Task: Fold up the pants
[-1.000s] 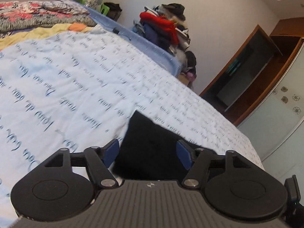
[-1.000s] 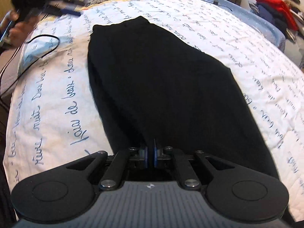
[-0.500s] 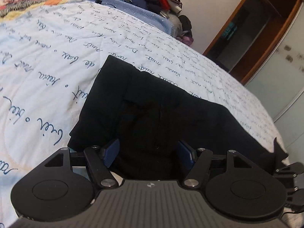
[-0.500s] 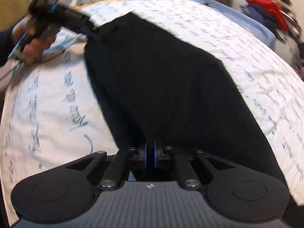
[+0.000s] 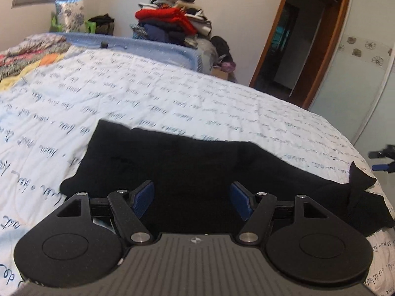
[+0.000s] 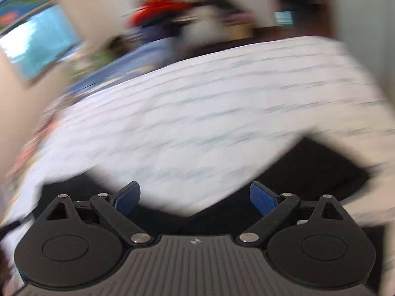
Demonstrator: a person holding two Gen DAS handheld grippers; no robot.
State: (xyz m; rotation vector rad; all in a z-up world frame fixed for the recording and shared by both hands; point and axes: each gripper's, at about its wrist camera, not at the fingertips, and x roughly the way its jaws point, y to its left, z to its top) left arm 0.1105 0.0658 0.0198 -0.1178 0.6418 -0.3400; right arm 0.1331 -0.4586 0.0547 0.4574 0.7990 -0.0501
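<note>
Black pants [image 5: 197, 162] lie stretched across the white script-printed bedspread [image 5: 172, 93], one end crumpled at the right [image 5: 358, 190]. My left gripper [image 5: 192, 199] hovers low over the near edge of the pants, jaws apart, its blue pads clear of the cloth. At the far right edge of the left wrist view my right gripper [image 5: 379, 160] shows beyond that crumpled end. The right wrist view is badly blurred: the right gripper [image 6: 195, 197] has its jaws opening wide with nothing between them, and black cloth [image 6: 321, 172] lies below on both sides.
A tall pile of clothes [image 5: 172, 22] stands behind the bed's blue far edge [image 5: 148, 46]. Colourful blankets [image 5: 24, 51] lie at the left end of the bed. A wooden doorway [image 5: 291, 49] and a pale wardrobe door [image 5: 358, 74] are at the right.
The right gripper was shut on the pants' end; now it has let go, opened wide and swung away fast. The left gripper has shifted along the pants, still open.
</note>
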